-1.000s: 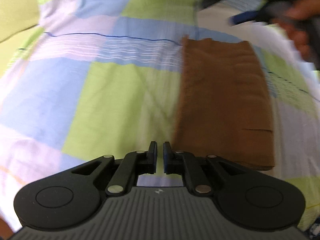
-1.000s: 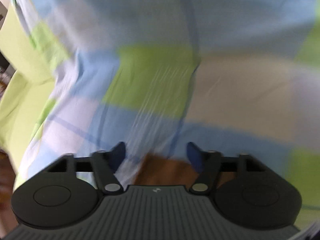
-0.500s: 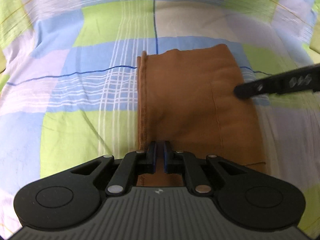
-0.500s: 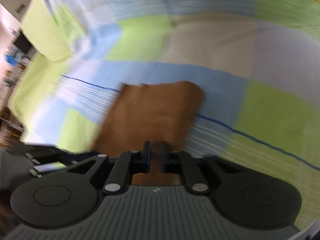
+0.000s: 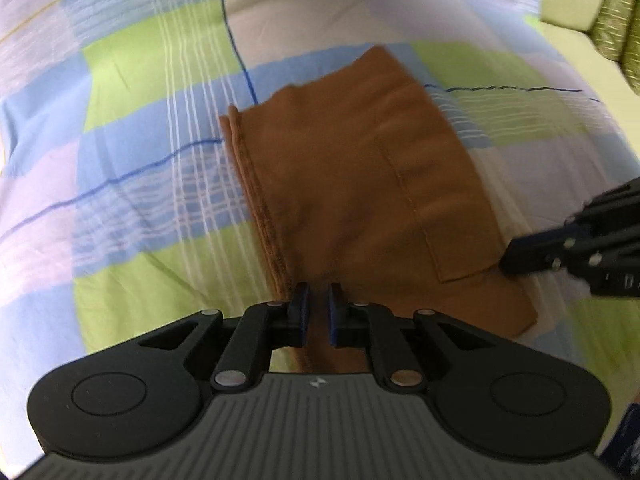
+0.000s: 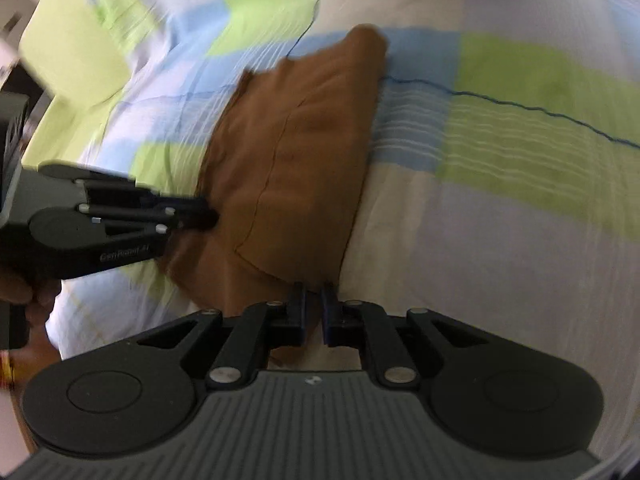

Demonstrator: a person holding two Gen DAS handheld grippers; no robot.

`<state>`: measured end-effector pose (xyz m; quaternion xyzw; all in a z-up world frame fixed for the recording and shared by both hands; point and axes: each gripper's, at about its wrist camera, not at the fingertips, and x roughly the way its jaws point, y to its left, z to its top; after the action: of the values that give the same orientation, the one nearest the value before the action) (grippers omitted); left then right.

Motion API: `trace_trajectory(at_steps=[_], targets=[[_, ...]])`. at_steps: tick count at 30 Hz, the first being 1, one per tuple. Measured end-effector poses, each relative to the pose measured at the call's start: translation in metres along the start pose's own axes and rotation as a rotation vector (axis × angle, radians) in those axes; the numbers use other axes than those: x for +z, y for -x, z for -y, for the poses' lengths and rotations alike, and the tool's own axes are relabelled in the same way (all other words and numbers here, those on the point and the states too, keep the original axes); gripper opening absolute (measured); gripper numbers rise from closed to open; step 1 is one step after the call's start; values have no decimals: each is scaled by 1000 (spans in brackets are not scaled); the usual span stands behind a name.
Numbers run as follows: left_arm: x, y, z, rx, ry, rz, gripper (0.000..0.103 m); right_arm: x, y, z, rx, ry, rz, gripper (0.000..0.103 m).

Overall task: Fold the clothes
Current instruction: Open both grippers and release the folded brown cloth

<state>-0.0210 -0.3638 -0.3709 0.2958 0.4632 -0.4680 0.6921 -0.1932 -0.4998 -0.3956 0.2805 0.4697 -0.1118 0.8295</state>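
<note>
Folded brown garment (image 5: 360, 192): laid flat on checked bed (image 5: 132, 72); near edge is pinched in left tool (image 5: 318, 312); right tool (image 6: 314, 312), jaws opening, is closed on its corner.

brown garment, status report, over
left gripper shut on brown garment near edge. right gripper opening a crack, garment corner between jaws. garment folded flat on checked bedsheet. nothing in the way.
</note>
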Motion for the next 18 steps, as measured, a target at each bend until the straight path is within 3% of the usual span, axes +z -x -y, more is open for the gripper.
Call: trace_trajectory(at_steps=[3,5,7,9,13,18], targets=[[-6,7,0,-81,-53,4,10,-12,13,-14,-4,-21,65,12],[-16,-2,1,-89,-98,-30,11,-24,-4,-23,-82,-63,-2,15],[-19,5,-5,-100,-107,-13,11,-29,-10,-21,-157,-126,-42,15],[-15,12,-9,-106,-97,17,11,-22,3,-24,-182,-172,-8,18],[27,18,-26,-108,-67,139,12,8,33,-29,-138,-181,170,18],[72,-14,-29,-84,-96,204,13,69,4,-21,-116,-130,288,18]])
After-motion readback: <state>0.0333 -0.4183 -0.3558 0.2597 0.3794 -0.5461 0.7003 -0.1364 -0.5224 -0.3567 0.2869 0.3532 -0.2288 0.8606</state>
